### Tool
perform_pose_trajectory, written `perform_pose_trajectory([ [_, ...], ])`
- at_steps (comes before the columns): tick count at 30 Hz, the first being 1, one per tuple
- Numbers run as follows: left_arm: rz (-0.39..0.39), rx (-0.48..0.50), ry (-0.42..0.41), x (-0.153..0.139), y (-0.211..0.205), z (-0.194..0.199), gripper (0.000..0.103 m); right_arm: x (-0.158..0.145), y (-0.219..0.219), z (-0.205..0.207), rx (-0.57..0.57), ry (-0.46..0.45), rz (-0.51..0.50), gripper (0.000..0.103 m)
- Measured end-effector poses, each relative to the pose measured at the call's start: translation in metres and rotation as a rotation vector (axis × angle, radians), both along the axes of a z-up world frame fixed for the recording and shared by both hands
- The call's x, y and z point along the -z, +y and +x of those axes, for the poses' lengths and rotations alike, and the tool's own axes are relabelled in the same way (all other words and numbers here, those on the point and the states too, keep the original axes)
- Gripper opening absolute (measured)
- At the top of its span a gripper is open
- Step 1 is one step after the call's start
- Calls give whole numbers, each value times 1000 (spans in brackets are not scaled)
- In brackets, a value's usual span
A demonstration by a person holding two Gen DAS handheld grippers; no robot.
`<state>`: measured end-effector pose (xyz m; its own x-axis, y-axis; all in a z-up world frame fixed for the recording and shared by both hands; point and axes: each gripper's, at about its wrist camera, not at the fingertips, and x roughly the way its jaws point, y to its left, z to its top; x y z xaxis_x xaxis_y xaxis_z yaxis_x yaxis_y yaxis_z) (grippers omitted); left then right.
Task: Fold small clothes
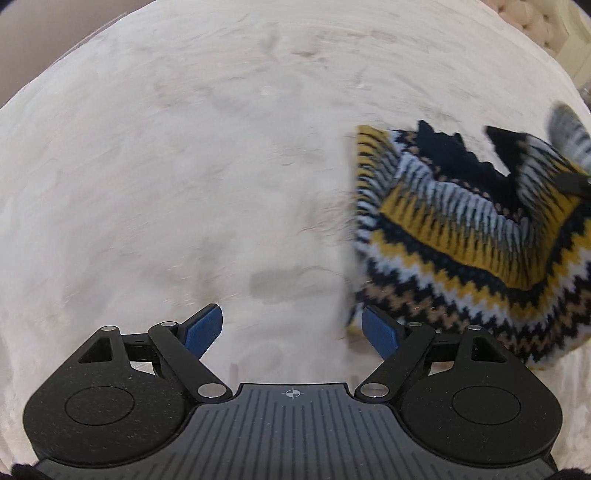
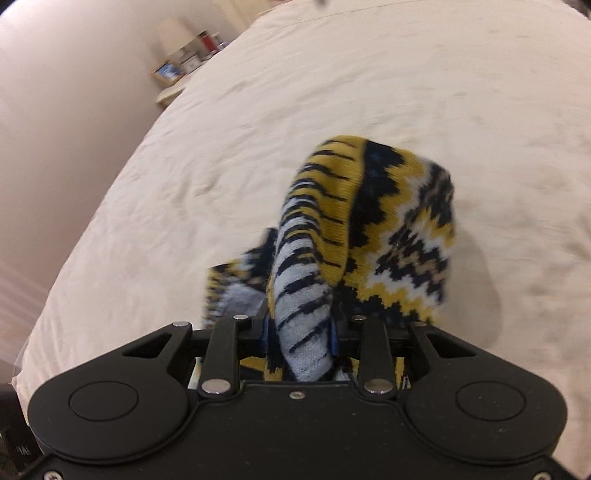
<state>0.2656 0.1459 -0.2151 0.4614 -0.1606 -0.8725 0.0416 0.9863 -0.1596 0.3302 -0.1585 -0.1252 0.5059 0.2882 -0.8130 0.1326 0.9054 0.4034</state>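
A small knitted garment [image 1: 461,236] in yellow, navy and white zigzag bands lies bunched on the cream bed cover, at the right of the left wrist view. My left gripper [image 1: 293,332] stands open just left of its near edge, with nothing between the blue pads [image 1: 203,330]. In the right wrist view the same knit [image 2: 369,229] hangs lifted off the cover, and my right gripper [image 2: 299,332] is shut on a fold of its ribbed striped part. The right gripper's pads are mostly hidden by the cloth.
The cream bed cover [image 1: 184,166] fills both views. Its left edge [image 2: 92,229] drops off beside a pale wall. A bedside table with a lamp and a picture frame [image 2: 168,72] stands at the far left. A knobbly cushion [image 1: 532,18] shows at the top right.
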Motion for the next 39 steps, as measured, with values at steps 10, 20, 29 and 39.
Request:
perform_pose_trajectory([
  [10, -9, -11, 19, 5, 35, -8, 83, 47, 68, 27, -56, 47, -8, 49],
  [20, -43, 35, -28, -10, 25, 8, 83, 19, 35, -8, -12, -82, 7, 58],
  [29, -74, 182, -103, -36, -46, 47, 83, 27, -23, -50, 105, -10, -148, 61],
  [39, 141, 241, -43, 12, -104, 75, 79, 50, -43, -62, 130, 30, -130, 62],
])
